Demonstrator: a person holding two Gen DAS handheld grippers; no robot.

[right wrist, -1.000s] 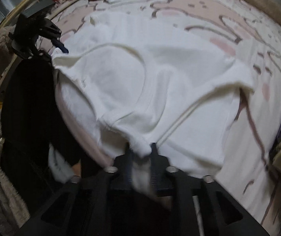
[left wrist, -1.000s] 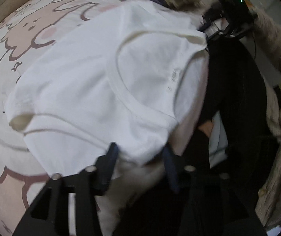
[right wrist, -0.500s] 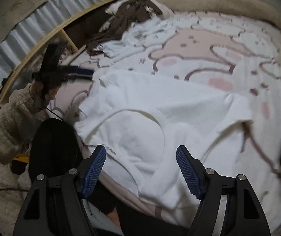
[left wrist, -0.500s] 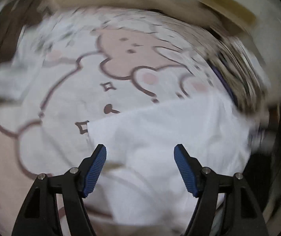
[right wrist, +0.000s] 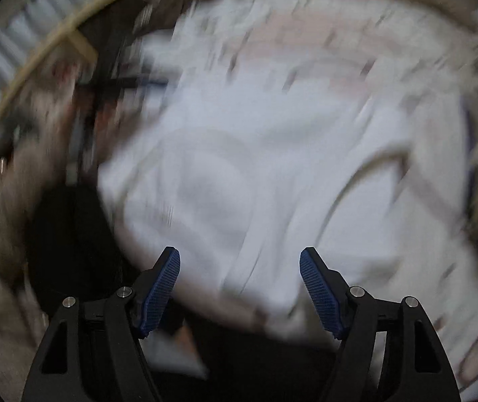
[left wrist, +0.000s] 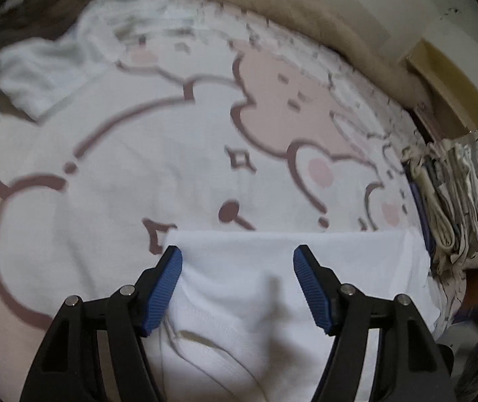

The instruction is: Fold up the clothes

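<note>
A white t-shirt [left wrist: 272, 268] lies flat on the bed's cartoon-print sheet [left wrist: 138, 167], its far edge straight across. My left gripper [left wrist: 237, 258] is open and empty just above the shirt's near part. In the blurred right wrist view the same white t-shirt [right wrist: 255, 174] lies spread with its round neckline towards me. My right gripper [right wrist: 239, 261] is open and empty above its near edge. The left gripper shows faintly as a dark shape at the left of that view [right wrist: 121, 83].
A second white garment [left wrist: 54, 63] lies crumpled at the far left of the bed. A stack of folded clothes [left wrist: 450, 201] sits at the bed's right edge. A beige blanket [left wrist: 305, 20] runs along the far side. My dark trousers [right wrist: 71, 244] show below the bed edge.
Both grippers have let go of the shirt's shoulders and opened. The shirt now lies flat on the bed. Both grippers have lifted and swung away from it; the right one is still moving.
</note>
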